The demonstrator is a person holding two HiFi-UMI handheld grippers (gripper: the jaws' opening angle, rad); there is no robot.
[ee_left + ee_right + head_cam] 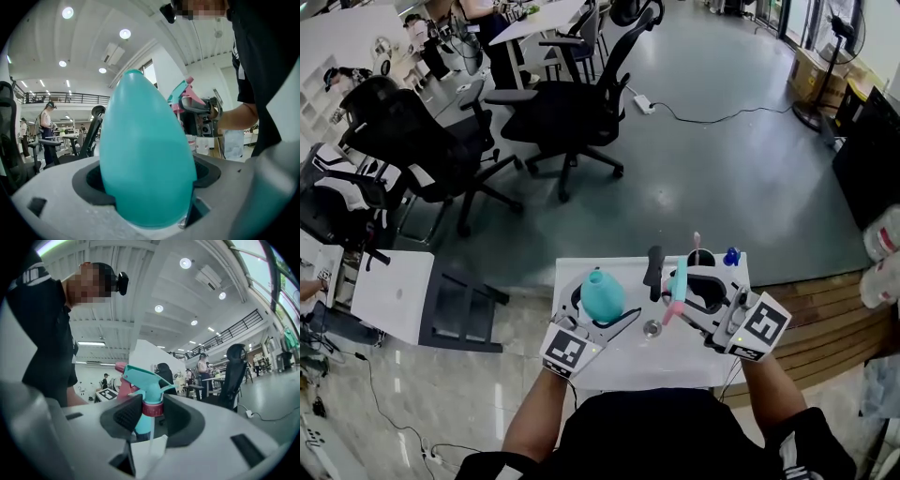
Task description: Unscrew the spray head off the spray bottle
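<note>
Left gripper point(149, 190) clamped round teal bottle point(145, 150), wedged between both pads point(93, 180); right gripper point(152, 417) clamped on spray head point(143, 379) at its pink collar point(152, 408), clear of the bottle.

The head view looked steeply down from above the tabletop point(675, 361). Both gripper views rode close behind their fingers point(91, 180), nearly level, facing each other; all three caught the person's black shirt point(47, 333).
</note>
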